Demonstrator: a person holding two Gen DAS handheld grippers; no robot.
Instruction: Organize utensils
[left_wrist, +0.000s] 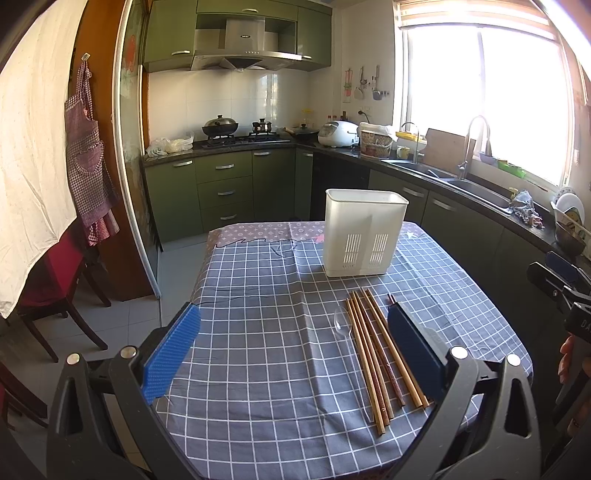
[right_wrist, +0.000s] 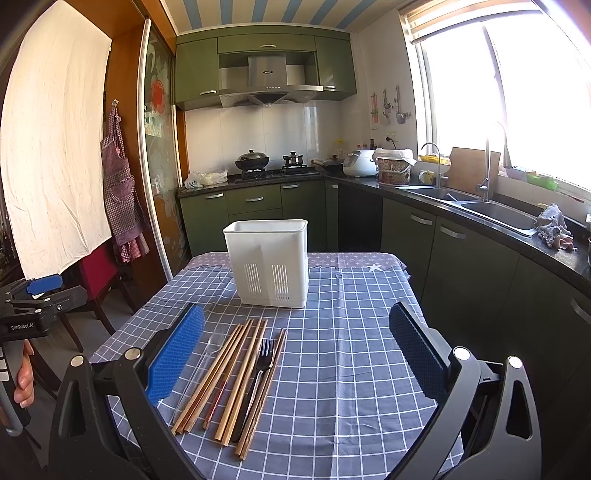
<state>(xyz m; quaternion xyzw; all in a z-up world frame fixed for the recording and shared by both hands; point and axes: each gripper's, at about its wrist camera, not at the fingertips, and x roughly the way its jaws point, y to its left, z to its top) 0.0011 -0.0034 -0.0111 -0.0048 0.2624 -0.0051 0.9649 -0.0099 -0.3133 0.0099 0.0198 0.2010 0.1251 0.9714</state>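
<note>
The chopsticks (right_wrist: 236, 373) lie in a loose fan on the checked cloth of the surface (right_wrist: 351, 369), with a black fork (right_wrist: 258, 373) resting among them and a clear plastic spoon (left_wrist: 341, 325) just beside. The white holder (right_wrist: 269, 262) stands upright behind them, nothing showing above its rim. Both the left tool (left_wrist: 291, 354) and the right tool (right_wrist: 295, 354) hang above the surface, spread wide and holding nothing. The sticks touch one another, so a pinch may drag neighbours or roll one off the near edge. The see-through spoon is easy to miss. A hard knock on the holder's rim could tip it.
</note>
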